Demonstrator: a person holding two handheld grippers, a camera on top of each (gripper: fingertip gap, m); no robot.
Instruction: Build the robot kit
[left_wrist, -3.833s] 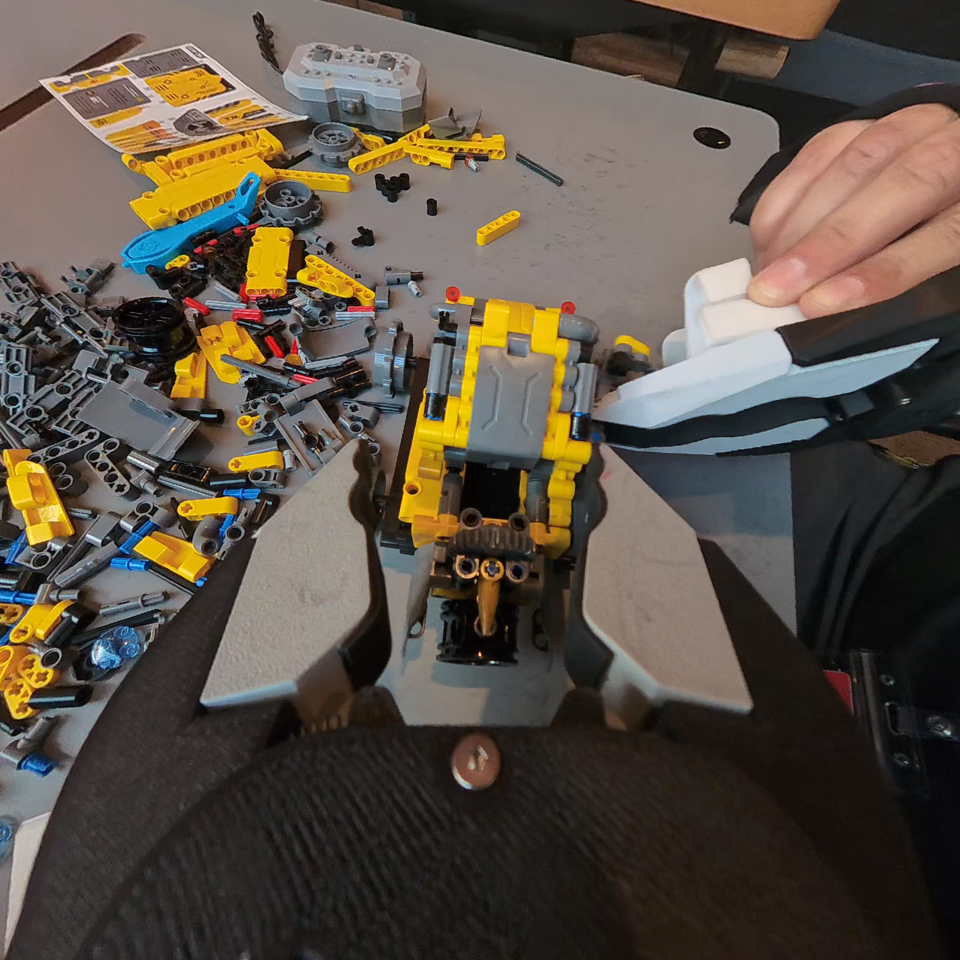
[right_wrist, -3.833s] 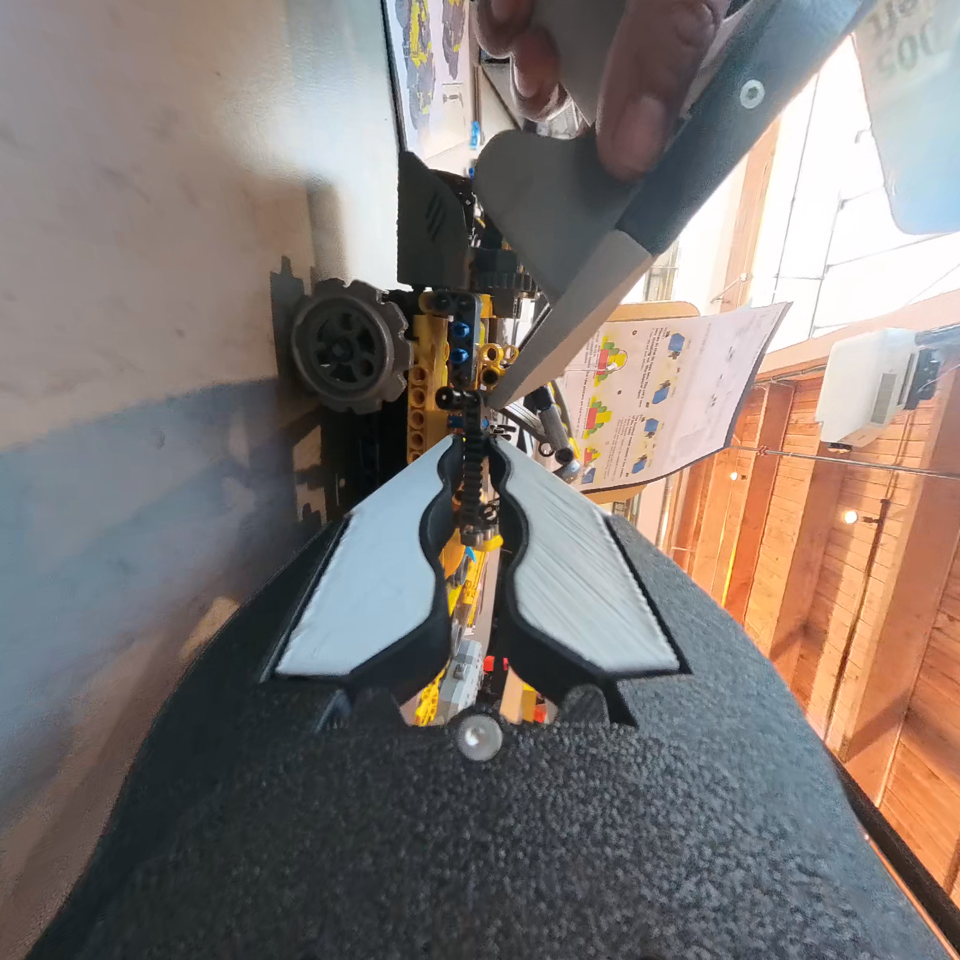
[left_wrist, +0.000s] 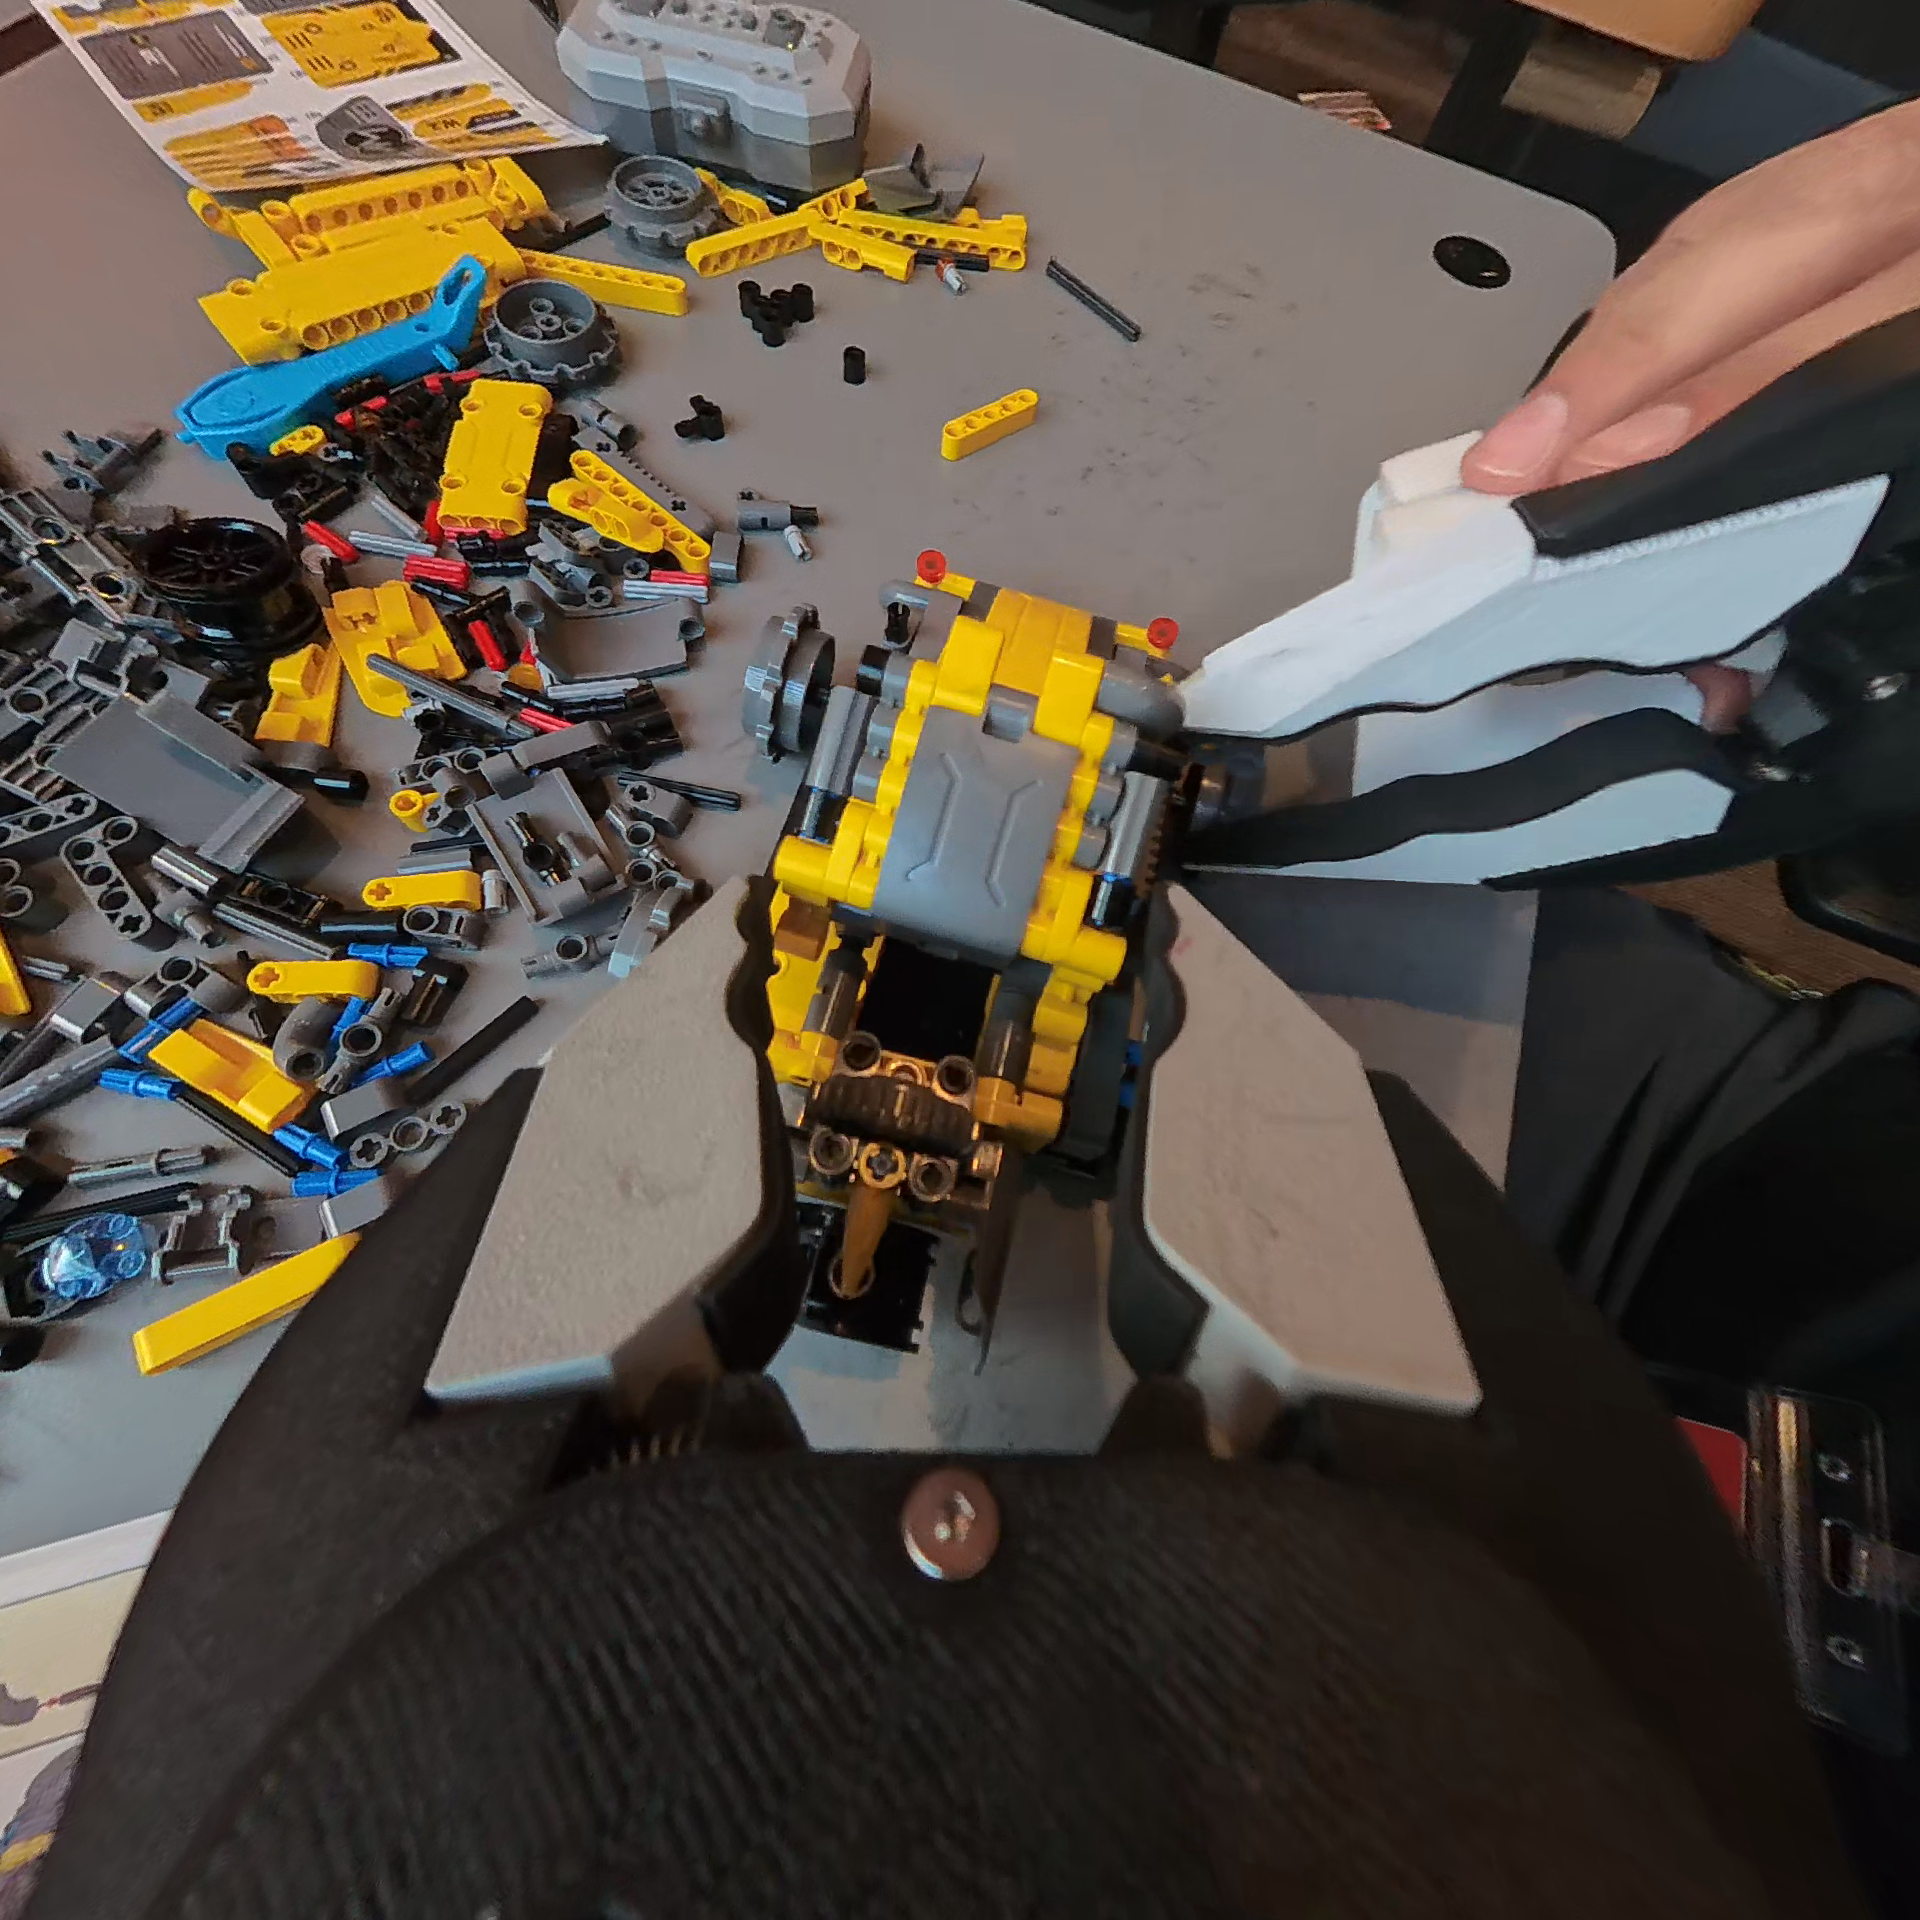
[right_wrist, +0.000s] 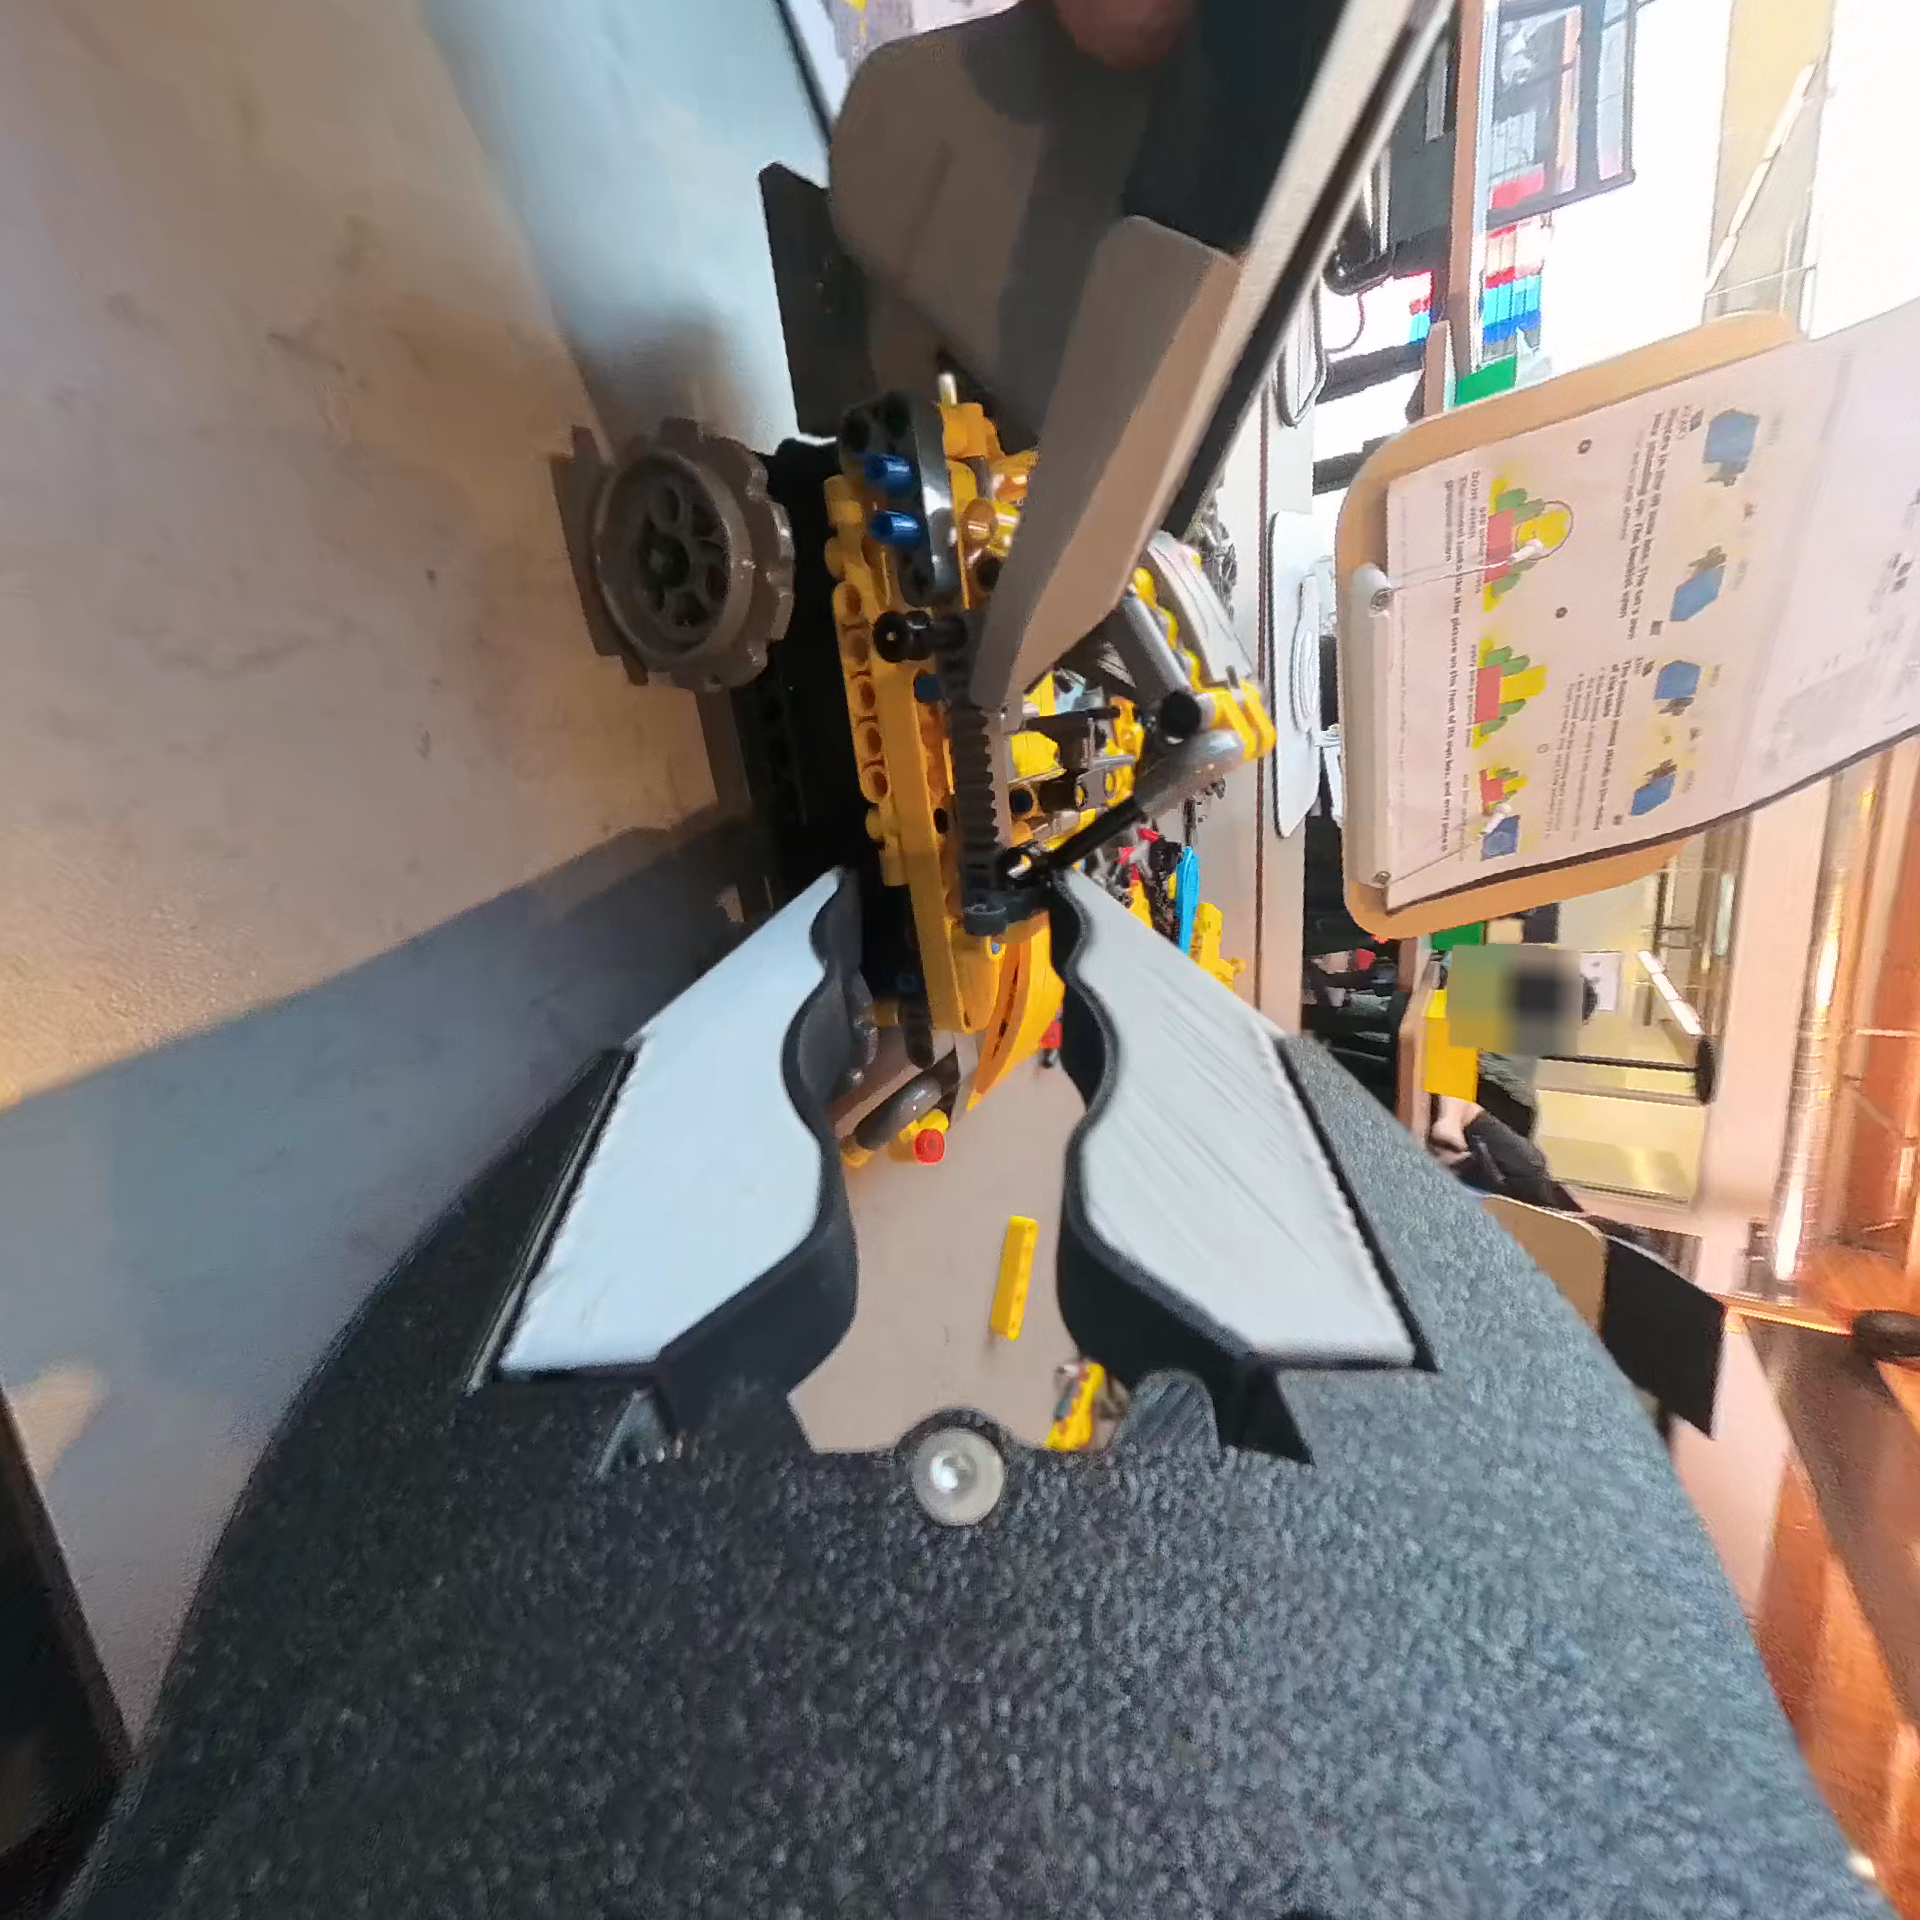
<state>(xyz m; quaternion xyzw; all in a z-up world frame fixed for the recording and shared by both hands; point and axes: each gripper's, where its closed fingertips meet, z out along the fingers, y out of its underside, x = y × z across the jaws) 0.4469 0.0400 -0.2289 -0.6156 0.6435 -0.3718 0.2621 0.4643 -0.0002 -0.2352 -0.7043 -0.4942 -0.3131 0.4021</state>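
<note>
A yellow-and-grey printed instruction sheet (left_wrist: 312, 94) lies far ahead-left of the left tongs (left_wrist: 951, 894). A white sheet with coloured brick drawings (right_wrist: 1621, 644), clipped to a wooden board, stands ahead-right of the right tongs (right_wrist: 951, 883). The print on both is too small to read.

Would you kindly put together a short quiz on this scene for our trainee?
1. True or false: the left gripper's fingers flank the yellow model.
2. The blue tool is: A) lying among loose parts on the table; B) on the model; C) standing upright.
3. Fill in: the right gripper's jaws stand ___.
Key: 1 true; 2 A; 3 open.
</note>
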